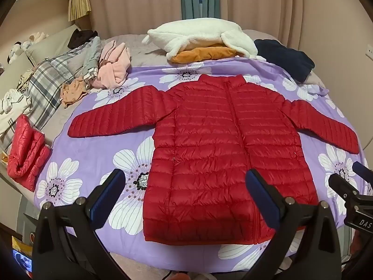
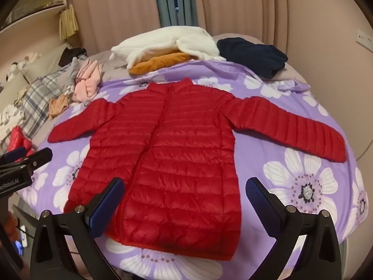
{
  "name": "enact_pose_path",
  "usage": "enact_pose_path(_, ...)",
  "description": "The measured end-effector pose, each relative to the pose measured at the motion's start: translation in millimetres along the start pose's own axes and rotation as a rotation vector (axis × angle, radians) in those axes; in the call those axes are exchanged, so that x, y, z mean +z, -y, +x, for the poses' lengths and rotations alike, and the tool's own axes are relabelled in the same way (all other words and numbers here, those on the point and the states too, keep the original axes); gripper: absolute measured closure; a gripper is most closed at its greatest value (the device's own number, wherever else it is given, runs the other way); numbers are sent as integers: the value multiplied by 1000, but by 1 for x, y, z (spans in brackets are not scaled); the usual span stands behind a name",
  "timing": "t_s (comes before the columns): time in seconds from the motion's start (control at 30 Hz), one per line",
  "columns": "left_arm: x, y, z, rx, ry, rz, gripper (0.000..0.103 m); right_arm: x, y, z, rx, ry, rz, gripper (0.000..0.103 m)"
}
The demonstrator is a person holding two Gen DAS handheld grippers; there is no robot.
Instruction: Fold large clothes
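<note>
A red quilted puffer jacket [image 1: 209, 140] [image 2: 167, 149] lies flat and zipped on the bed, collar away from me, both sleeves spread out to the sides. My left gripper [image 1: 186, 182] hovers over the jacket's lower left part, jaws wide open with nothing between them. My right gripper [image 2: 186, 186] hangs above the lower hem area, also wide open and holding nothing. The right gripper's fingers [image 1: 345, 186] show at the right edge of the left wrist view. At the left edge of the right wrist view the left gripper's fingers [image 2: 35, 158] appear.
A purple floral sheet [image 1: 93, 154] covers the bed. A second red puffer [image 1: 25, 156] lies bundled at the left. Behind the jacket sit a white fleece [image 1: 200, 35] over an orange garment [image 1: 205, 53], a navy garment [image 1: 284, 58], and pink [image 1: 112, 65] and plaid clothes [image 1: 44, 86].
</note>
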State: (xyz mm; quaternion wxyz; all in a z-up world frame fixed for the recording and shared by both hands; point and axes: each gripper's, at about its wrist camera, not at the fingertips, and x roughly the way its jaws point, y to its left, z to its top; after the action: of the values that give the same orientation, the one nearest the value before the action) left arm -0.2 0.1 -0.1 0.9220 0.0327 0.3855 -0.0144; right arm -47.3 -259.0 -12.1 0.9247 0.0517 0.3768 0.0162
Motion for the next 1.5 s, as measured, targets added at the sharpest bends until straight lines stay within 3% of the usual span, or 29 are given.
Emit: enact_pose_path(1.5, -2, -6, 2, 2, -22, 2, 0, 2, 0, -1, -4, 4, -2, 0)
